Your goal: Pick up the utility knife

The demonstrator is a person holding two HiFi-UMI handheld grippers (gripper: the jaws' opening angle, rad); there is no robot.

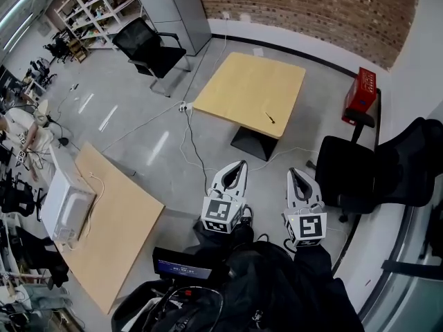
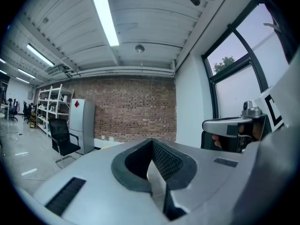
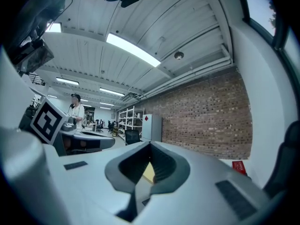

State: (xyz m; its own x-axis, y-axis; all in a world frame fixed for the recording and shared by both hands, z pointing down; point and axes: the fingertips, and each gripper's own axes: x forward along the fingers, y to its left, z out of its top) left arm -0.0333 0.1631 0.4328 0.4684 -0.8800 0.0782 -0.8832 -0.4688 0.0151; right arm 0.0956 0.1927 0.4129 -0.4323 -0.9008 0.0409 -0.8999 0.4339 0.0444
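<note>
A small dark utility knife (image 1: 270, 117) lies near the right front edge of the square wooden table (image 1: 242, 88), far ahead of me in the head view. Both grippers are held close to my body, well short of the table and pointing towards it. The left gripper (image 1: 241, 165) has its jaws together with nothing in them; its own view shows its tips (image 2: 152, 143) meeting in front of the brick wall. The right gripper (image 1: 295, 174) is likewise shut and empty, and a sliver of the table shows past its tips (image 3: 150, 147).
A black office chair (image 1: 367, 168) stands right of the grippers, and a red box (image 1: 363, 88) sits beyond it. Another black chair (image 1: 149, 47) is at the back left. A long wooden table (image 1: 114, 227) with a white appliance (image 1: 66, 203) is on the left. Cables (image 1: 190, 140) trail over the floor.
</note>
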